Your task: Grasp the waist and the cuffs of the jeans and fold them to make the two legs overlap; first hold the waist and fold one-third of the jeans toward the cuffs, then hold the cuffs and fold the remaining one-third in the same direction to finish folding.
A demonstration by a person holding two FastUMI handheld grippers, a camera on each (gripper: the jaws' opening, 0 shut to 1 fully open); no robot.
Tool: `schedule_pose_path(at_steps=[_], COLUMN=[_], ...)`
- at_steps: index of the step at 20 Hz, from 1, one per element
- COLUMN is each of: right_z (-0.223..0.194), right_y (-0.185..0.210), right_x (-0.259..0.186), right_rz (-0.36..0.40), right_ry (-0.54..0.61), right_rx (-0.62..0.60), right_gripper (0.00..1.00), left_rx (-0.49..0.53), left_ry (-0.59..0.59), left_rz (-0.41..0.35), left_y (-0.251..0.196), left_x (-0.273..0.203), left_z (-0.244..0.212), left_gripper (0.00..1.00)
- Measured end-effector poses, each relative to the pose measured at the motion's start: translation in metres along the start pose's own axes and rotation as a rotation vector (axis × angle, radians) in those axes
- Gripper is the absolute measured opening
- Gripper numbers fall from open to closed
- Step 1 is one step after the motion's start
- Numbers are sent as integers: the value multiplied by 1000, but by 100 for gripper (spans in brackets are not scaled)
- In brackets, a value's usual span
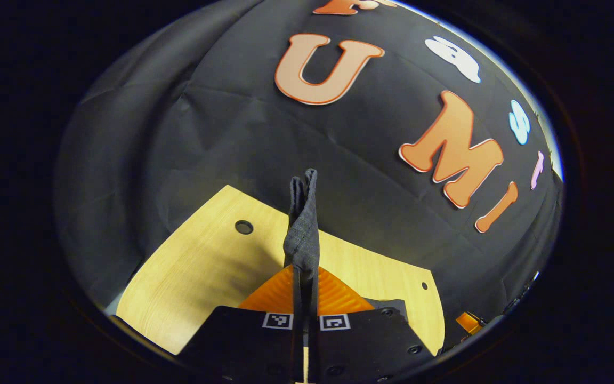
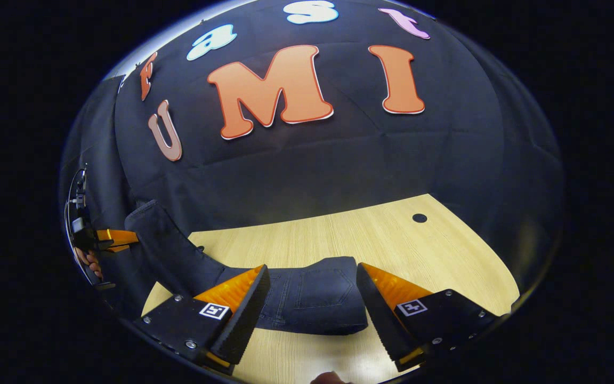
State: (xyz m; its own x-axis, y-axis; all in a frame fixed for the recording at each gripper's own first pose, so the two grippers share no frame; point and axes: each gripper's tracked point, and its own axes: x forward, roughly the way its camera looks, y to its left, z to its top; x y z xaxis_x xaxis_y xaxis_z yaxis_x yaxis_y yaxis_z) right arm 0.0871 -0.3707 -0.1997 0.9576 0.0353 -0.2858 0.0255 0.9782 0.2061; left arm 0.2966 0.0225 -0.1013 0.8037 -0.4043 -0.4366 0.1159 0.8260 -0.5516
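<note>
Dark denim jeans (image 2: 307, 298) lie on the wooden table (image 2: 371, 240), waist end with a back pocket nearest in the right gripper view. My right gripper (image 2: 312, 298) hangs open just above that waist end, one finger on each side of it. The legs run off to the left and rise off the table to my left gripper (image 2: 118, 238), held by a hand. In the left gripper view, the left gripper (image 1: 304, 266) is shut on a bunched strip of the jeans' cuff end (image 1: 303, 234), which sticks up between its fingers above the table (image 1: 200, 272).
The table has a round cable hole (image 2: 419, 217) near its far right corner, seen in the left gripper view as a hole (image 1: 243, 227) left of the cloth. Black booth cloth hangs close behind the table's far edge.
</note>
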Motion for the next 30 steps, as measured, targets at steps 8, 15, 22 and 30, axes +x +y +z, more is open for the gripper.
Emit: schedule_pose_path(at_steps=[8,15,22,30], right_z=[6,14,15,15], right_y=[-36,-75,-112,-136], right_x=[1,-3,-1,5], right_rz=[27,36,37,50], right_ry=[-6,-21,-16,-10], right_rx=[-5,8,14,11], right_gripper=[99,98,98,98], left_rx=[85,145,215,314], left_ry=[32,97,181,344], left_rz=[-58,-114,-169,-180], left_y=[-101,-188,-263,-295], left_x=[6,25,45,62], left_z=[-19,-63,-124,-212], left_gripper=[4,4,4,4])
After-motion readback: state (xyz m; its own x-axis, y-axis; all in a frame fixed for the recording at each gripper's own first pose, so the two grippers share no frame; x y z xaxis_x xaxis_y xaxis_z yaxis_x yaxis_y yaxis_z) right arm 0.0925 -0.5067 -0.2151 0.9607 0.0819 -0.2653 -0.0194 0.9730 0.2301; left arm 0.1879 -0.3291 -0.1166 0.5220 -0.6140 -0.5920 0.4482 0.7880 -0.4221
